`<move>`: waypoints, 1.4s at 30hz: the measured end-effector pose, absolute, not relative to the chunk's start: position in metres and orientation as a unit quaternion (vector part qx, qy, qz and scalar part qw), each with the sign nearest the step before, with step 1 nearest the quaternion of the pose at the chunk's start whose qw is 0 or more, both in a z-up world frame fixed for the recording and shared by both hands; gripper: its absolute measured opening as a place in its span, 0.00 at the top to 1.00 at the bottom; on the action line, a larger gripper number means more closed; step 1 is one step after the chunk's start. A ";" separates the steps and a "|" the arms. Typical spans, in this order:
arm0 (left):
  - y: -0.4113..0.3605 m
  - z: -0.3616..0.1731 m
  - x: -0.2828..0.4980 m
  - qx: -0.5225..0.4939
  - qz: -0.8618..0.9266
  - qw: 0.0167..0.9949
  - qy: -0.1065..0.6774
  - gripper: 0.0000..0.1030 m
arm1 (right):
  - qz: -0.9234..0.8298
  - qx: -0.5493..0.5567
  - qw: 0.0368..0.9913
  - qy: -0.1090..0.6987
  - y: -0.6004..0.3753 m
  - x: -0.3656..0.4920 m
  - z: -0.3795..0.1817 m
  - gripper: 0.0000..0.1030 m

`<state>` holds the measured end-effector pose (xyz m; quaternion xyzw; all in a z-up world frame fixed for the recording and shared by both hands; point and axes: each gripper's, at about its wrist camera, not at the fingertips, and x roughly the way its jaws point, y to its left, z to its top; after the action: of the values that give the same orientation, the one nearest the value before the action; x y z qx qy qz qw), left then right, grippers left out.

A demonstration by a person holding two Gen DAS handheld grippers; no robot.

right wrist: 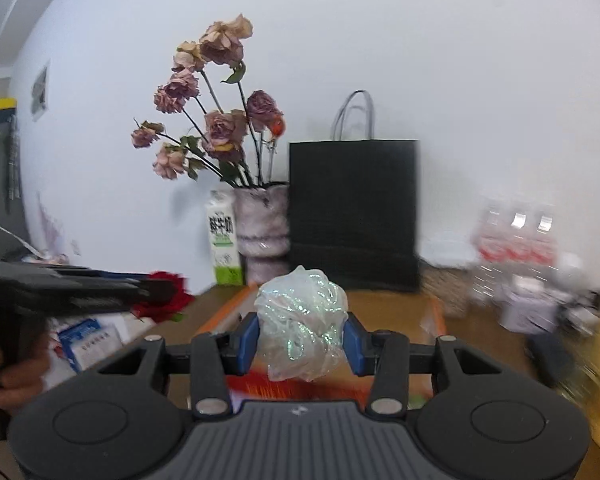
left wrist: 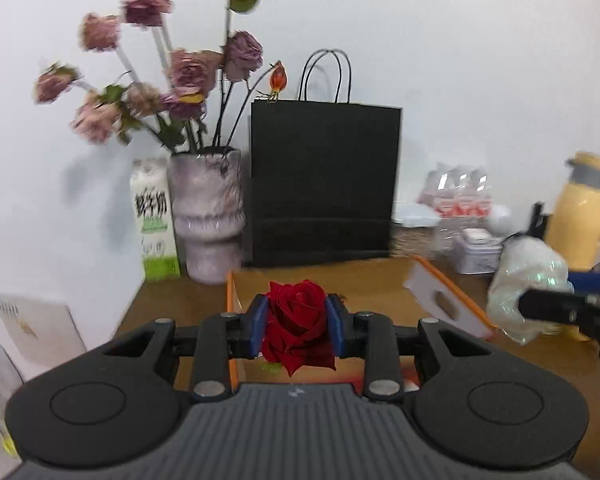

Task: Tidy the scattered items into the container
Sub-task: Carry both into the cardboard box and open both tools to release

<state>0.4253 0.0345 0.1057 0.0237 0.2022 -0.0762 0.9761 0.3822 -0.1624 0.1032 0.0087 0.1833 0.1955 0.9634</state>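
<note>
Red rose (left wrist: pixel 298 326) sits clamped between the blue pads of the left gripper (left wrist: pixel 297 330), its jaws partly closed and pressing on the bloom from both sides. Just past the fingertips and below them lies the container (left wrist: pixel 452 296) — a cardboard box with orange edges and an open flap with a hand slot, resting on the brown tabletop (left wrist: pixel 164 304). Off to the right of this gripper, the right gripper (left wrist: pixel 540 306) reaches in from the edge, holding a crumpled clear plastic ball (left wrist: pixel 528 276).

In the right wrist view, the right gripper (right wrist: pixel 300 340) has its jaws partly closed on the same plastic ball (right wrist: pixel 300 320), a shiny wad with greenish glints that bulges above the blue pads. The box (right wrist: pixel 236 304) lies just ahead and below. To the left of this gripper, the left gripper (right wrist: pixel 156 290) carries the rose (right wrist: pixel 168 300), with a person's hand (right wrist: pixel 12 372) on its grip at the picture's edge.

Beyond both grippers, against the white wall, stand a milk carton (left wrist: pixel 156 220), a pale vase (left wrist: pixel 208 216) of dried pink roses (left wrist: pixel 188 76) and a black paper bag (left wrist: pixel 324 180) — side by side. Farther right are a pack of water bottles (left wrist: pixel 460 196) and a yellow flask (left wrist: pixel 580 212). Much of the background is blurred.
</note>
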 end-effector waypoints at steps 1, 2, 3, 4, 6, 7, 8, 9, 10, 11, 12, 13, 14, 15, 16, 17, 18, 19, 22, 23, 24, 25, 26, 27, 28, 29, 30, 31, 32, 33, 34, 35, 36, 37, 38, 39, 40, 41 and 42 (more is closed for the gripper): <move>0.033 0.104 0.451 0.023 -0.074 0.974 0.213 0.68 | 0.197 0.015 0.961 0.193 -0.160 0.408 0.105 0.58; 0.034 0.101 0.473 0.014 -0.071 0.971 0.229 0.68 | 0.203 0.020 0.957 0.206 -0.156 0.436 0.105 0.58; 0.034 0.096 0.498 0.006 -0.068 0.967 0.245 0.68 | 0.203 0.027 0.955 0.216 -0.154 0.461 0.104 0.58; 0.033 0.091 0.523 -0.002 -0.058 0.964 0.259 0.68 | 0.196 0.027 0.953 0.231 -0.151 0.491 0.101 0.58; 0.031 0.079 0.565 -0.002 -0.045 0.959 0.279 0.68 | 0.186 0.027 0.944 0.271 -0.143 0.548 0.087 0.58; 0.031 0.071 0.586 -0.006 -0.034 0.956 0.291 0.69 | 0.181 0.028 0.939 0.293 -0.138 0.577 0.077 0.58; 0.030 0.064 0.603 -0.006 -0.030 0.953 0.303 0.68 | 0.183 0.022 0.930 0.317 -0.133 0.604 0.067 0.59; 0.030 0.054 0.616 -0.009 -0.028 0.947 0.319 0.68 | 0.183 0.024 0.923 0.337 -0.130 0.626 0.055 0.59; 0.032 0.045 0.632 -0.018 -0.029 0.941 0.337 0.68 | 0.180 0.029 0.916 0.356 -0.128 0.648 0.042 0.58; 0.031 0.038 0.642 -0.022 -0.033 0.937 0.347 0.67 | 0.185 0.030 0.908 0.374 -0.126 0.664 0.032 0.58; 0.030 0.030 0.649 -0.016 -0.034 0.935 0.354 0.67 | 0.191 0.034 0.902 0.387 -0.123 0.679 0.022 0.58; 0.029 0.023 0.657 -0.005 -0.026 0.933 0.358 0.67 | 0.193 0.040 0.897 0.396 -0.121 0.690 0.013 0.58; 0.029 0.016 0.659 -0.002 -0.016 0.934 0.358 0.66 | 0.196 0.044 0.891 0.408 -0.118 0.702 0.004 0.58; 0.030 0.010 0.663 -0.004 -0.010 0.933 0.359 0.66 | 0.197 0.047 0.887 0.414 -0.116 0.710 -0.003 0.58; 0.032 0.005 0.666 -0.010 -0.009 0.931 0.365 0.65 | 0.198 0.049 0.884 0.420 -0.113 0.717 -0.010 0.58; 0.034 0.004 0.669 -0.015 -0.009 0.928 0.373 0.65 | 0.200 0.050 0.881 0.426 -0.110 0.722 -0.016 0.56; 0.035 0.006 0.669 -0.022 -0.013 0.929 0.370 0.64 | 0.203 0.054 0.878 0.430 -0.108 0.722 -0.022 0.54; 0.035 0.008 0.666 -0.021 -0.013 0.933 0.358 0.57 | 0.202 0.059 0.877 0.432 -0.107 0.724 -0.028 0.53; 0.035 0.009 0.661 0.008 -0.016 0.939 0.343 0.47 | 0.176 0.070 0.875 0.445 -0.107 0.724 -0.040 0.45; 0.036 0.009 0.662 0.002 -0.023 0.938 0.347 0.44 | 0.177 0.083 0.876 0.442 -0.111 0.722 -0.041 0.43; 0.036 0.008 0.663 0.000 -0.029 0.936 0.351 0.44 | 0.171 0.099 0.878 0.436 -0.116 0.721 -0.041 0.40; 0.037 0.008 0.664 -0.004 -0.030 0.936 0.351 0.42 | 0.165 0.111 0.880 0.432 -0.120 0.719 -0.040 0.40; 0.037 0.009 0.666 -0.006 -0.033 0.935 0.353 0.39 | 0.160 0.114 0.881 0.429 -0.122 0.718 -0.040 0.40; 0.038 0.010 0.666 -0.010 -0.038 0.935 0.354 0.37 | 0.156 0.112 0.883 0.428 -0.124 0.716 -0.037 0.40; 0.038 0.011 0.665 -0.012 -0.041 0.935 0.351 0.34 | 0.153 0.109 0.886 0.425 -0.127 0.713 -0.034 0.39; 0.038 0.014 0.663 -0.013 -0.043 0.937 0.345 0.31 | 0.153 0.107 0.888 0.421 -0.130 0.710 -0.029 0.37; 0.038 0.017 0.658 -0.011 -0.044 0.939 0.340 0.29 | 0.151 0.105 0.890 0.417 -0.134 0.705 -0.023 0.32; 0.038 0.022 0.654 -0.009 -0.042 0.941 0.336 0.25 | 0.148 0.104 0.893 0.413 -0.137 0.701 -0.017 0.31; 0.039 0.026 0.651 -0.008 -0.038 0.942 0.332 0.23 | 0.149 0.101 0.895 0.409 -0.141 0.695 -0.009 0.30; 0.039 0.032 0.645 -0.008 -0.033 0.944 0.329 0.23 | 0.151 0.097 0.896 0.407 -0.146 0.693 -0.003 0.30; 0.039 0.039 0.640 -0.010 -0.031 0.944 0.329 0.22 | 0.150 0.091 0.897 0.407 -0.149 0.687 0.004 0.29; 0.039 0.046 0.634 -0.014 -0.030 0.944 0.330 0.20 | 0.148 0.085 0.898 0.406 -0.153 0.681 0.009 0.29; 0.041 0.052 0.629 -0.017 -0.030 0.943 0.331 0.19 | 0.146 0.078 0.898 0.406 -0.157 0.672 0.016 0.28; 0.040 0.059 0.621 -0.019 -0.027 0.942 0.333 0.18 | 0.145 0.074 0.899 0.406 -0.161 0.663 0.022 0.28; 0.040 0.065 0.613 -0.017 -0.021 0.941 0.337 0.16 | 0.142 0.070 0.900 0.405 -0.166 0.653 0.028 0.27; 0.040 0.071 0.604 -0.014 -0.016 0.940 0.339 0.16 | 0.140 0.068 0.902 0.404 -0.170 0.645 0.034 0.27; 0.041 0.077 0.592 -0.011 -0.012 0.940 0.339 0.14 | 0.138 0.066 0.903 0.401 -0.176 0.634 0.040 0.27; 0.042 0.081 0.580 -0.011 -0.009 0.941 0.337 0.11 | 0.135 0.064 0.905 0.397 -0.180 0.623 0.046 0.25; 0.044 0.085 0.566 -0.013 -0.004 0.942 0.335 0.09 | 0.131 0.062 0.908 0.394 -0.188 0.610 0.053 0.24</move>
<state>0.5663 0.0442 0.0850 -0.0130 0.3349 -0.0044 0.9422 0.6099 -0.1878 0.0526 0.0621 0.3937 0.1309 0.9077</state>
